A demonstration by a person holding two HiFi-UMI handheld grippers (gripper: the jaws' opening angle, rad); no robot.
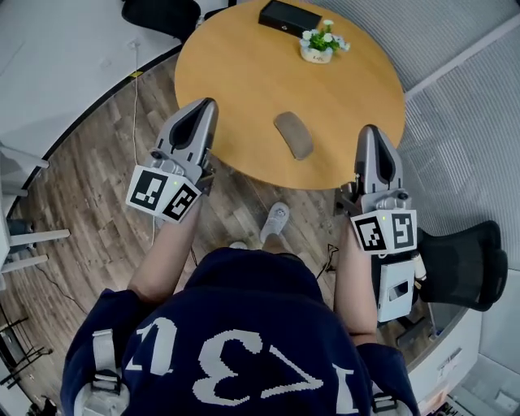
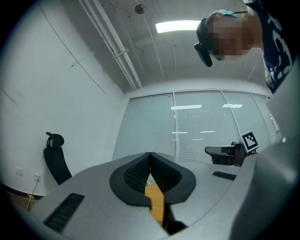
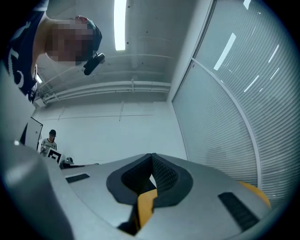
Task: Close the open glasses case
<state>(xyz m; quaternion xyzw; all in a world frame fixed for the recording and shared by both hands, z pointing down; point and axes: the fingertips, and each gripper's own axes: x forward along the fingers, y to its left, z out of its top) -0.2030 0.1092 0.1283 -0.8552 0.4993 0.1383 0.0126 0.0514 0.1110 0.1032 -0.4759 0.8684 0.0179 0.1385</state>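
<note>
Two grey hard-plastic claws flank the glasses case (image 1: 294, 135) in the head view. The left claw (image 1: 207, 106) is to the case's left and the right claw (image 1: 370, 130) to its right, and both are well apart from it. Each carries a cube of black-and-white square markers.

The case is a matte, grey-brown rounded pod, and from above it looks shut. It lies on the round, smooth, honey-coloured wooden surface (image 1: 236, 73), near the edge closest to the person. Its long axis runs away from the person, with the far end tilted a little to the left. Beyond the case stand a small potted plant (image 1: 323, 45) with white flowers and, farther off, a flat black box (image 1: 288, 16). A black mesh chair (image 1: 463, 264) is to the case's lower right, on the plank floor (image 1: 89, 162).

In the left gripper view, the left claw (image 2: 150, 154) is pressed together with nothing in it. Its ribbed black pads (image 2: 136, 176) meet along a thin seam and point up toward frosted glass.

In the right gripper view, the right claw (image 3: 151, 155) is likewise pressed together and empty, its textured pads (image 3: 165, 174) set in smooth grey shells.
</note>
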